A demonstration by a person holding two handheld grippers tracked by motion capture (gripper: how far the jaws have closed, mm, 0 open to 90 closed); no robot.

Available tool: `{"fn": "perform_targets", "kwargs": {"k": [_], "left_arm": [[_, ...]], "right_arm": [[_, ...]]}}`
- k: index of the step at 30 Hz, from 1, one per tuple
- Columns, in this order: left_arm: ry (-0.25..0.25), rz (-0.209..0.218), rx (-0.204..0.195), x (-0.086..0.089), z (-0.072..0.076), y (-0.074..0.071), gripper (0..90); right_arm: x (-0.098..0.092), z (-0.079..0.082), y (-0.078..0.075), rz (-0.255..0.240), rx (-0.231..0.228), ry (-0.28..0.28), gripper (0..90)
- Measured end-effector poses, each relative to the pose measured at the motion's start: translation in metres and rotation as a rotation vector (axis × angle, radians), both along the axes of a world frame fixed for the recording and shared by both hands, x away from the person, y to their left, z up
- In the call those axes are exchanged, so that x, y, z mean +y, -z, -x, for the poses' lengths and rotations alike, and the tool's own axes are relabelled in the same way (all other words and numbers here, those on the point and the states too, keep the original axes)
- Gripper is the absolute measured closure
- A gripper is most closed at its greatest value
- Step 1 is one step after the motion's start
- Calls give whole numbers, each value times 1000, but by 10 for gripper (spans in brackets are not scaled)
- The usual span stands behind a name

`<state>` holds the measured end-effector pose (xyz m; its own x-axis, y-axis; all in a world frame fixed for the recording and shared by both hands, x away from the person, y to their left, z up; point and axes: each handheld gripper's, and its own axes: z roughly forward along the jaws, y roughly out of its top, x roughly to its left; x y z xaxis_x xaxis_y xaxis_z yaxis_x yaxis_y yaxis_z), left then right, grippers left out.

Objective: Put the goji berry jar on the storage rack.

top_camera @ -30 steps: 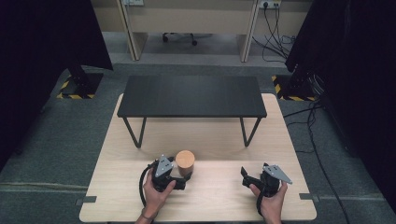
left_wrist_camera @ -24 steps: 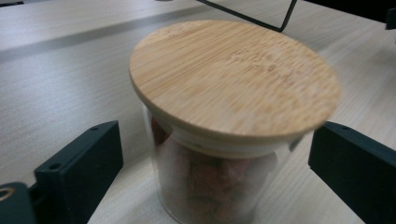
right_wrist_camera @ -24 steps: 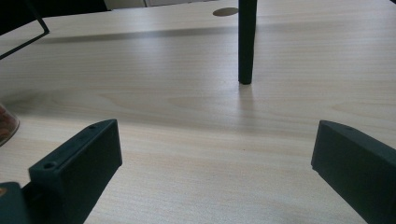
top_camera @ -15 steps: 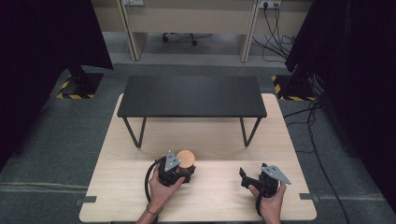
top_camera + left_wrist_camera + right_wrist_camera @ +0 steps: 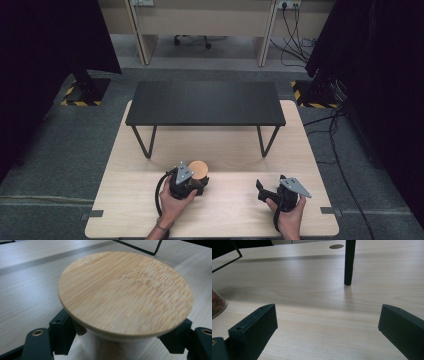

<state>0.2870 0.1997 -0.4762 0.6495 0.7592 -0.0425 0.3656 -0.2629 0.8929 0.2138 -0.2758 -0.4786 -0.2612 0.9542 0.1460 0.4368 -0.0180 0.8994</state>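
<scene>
A glass jar with a round bamboo lid stands on the light wooden table, left of centre near the front. My left gripper is around it; in the left gripper view the lid sits just above the two black jaws, which press on the glass body from both sides. My right gripper rests at the front right with its jaws wide apart and only bare table between them. The jar's edge, with brown contents, shows at the far left of the right gripper view.
A low black bench-like shelf on thin metal legs stands across the back half of the table; one leg rises ahead of the right gripper. Bare wood lies between the two hands. Cables trail on the floor at right.
My left gripper has slid right and forward to the jar, and its jaws now sit around the jar's body. The right gripper has stayed in place.
</scene>
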Motion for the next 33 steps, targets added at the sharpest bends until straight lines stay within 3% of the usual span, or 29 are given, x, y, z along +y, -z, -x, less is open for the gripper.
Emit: {"fn": "perform_targets", "kwargs": {"k": [10, 13, 19, 24, 33], "left_arm": [[-16, 30, 6, 9, 6, -3, 255], [-42, 64, -22, 16, 14, -14, 254], [-80, 91, -70, 30, 27, -37, 255], [-91, 113, -103, 38, 36, -47, 255], [-110, 118, -116, 39, 43, -57, 255]], "right_arm": [[-1, -1, 0, -2, 4, -1, 22], [-1, -1, 0, -9, 6, 0, 22], [-1, -2, 0, -8, 5, 1, 22], [-1, -2, 0, -7, 4, 0, 22], [-1, -2, 0, -7, 5, 2, 23]]}}
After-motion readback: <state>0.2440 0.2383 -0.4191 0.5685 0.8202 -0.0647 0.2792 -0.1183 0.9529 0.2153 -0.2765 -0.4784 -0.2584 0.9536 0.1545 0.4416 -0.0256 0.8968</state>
